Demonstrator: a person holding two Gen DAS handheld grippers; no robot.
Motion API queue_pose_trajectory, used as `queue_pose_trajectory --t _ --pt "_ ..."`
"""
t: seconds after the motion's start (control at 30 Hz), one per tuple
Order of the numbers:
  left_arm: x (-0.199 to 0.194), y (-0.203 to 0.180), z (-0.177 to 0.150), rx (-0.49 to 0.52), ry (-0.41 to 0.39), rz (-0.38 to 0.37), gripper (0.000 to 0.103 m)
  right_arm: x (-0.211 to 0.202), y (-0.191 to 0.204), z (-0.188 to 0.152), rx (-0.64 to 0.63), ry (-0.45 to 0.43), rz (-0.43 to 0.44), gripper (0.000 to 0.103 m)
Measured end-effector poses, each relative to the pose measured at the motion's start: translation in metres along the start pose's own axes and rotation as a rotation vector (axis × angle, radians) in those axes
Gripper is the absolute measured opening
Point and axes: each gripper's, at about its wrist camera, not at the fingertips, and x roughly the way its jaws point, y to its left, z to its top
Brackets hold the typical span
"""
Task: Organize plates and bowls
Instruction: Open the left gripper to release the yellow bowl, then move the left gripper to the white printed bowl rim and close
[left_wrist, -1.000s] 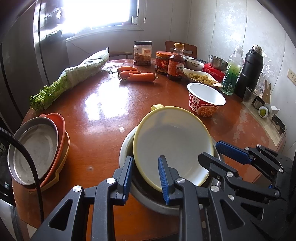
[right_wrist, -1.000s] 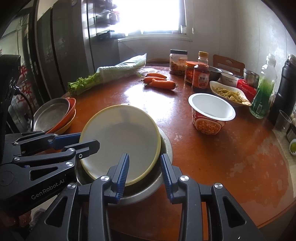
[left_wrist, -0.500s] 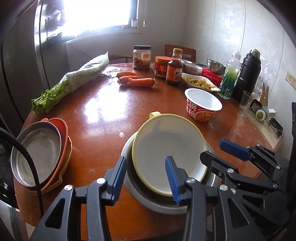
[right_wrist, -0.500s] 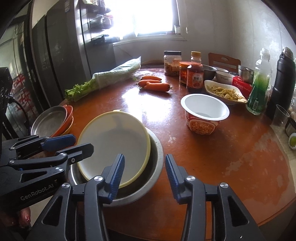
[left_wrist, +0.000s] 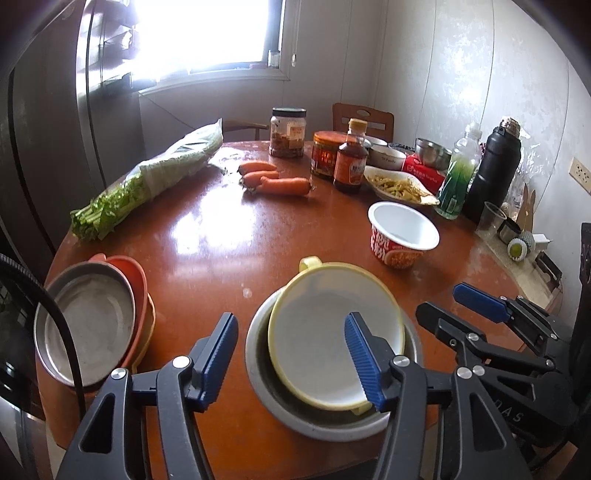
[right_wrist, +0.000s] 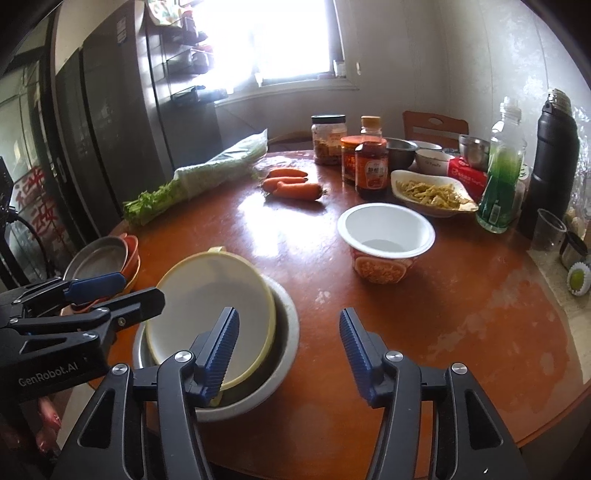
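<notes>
Yellow bowl (left_wrist: 332, 332): pale inside, yellow rim, small handle on its far edge. It sits tilted in a metal basin (left_wrist: 258, 354) at the counter's (left_wrist: 221, 229) near edge, mouth facing up and toward me. My left gripper (left_wrist: 291, 354) and right gripper (right_wrist: 288, 347) have just been opening; their fingers stand apart, gripping nothing. A metal plate (left_wrist: 88, 321) tops orange dishes at left.
</notes>
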Motion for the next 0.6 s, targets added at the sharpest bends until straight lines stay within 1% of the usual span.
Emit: queue_pose_trajectory --t 0.1,0.2,0.43,0.6 --pt "-0.002 -0.005 0.007 0.015 -0.01 0.004 0.06 -0.006 -0.006 0.009 0.01 -0.024 -0.004 0.059" --pt "0.0 -0.012 0.013 0.03 -0.014 0.002 0.062 -0.009 -0.012 0.015 0.02 -0.039 -0.007 0.064" --pt "0.009 -0.021 0.028 0.035 -0.017 -0.003 0.064 -0.011 -0.026 0.028 0.036 -0.06 -0.024 0.064" --pt "0.023 -0.03 0.042 0.046 -0.005 -0.002 0.064 -0.003 -0.04 0.035 0.052 -0.054 -0.035 0.064"
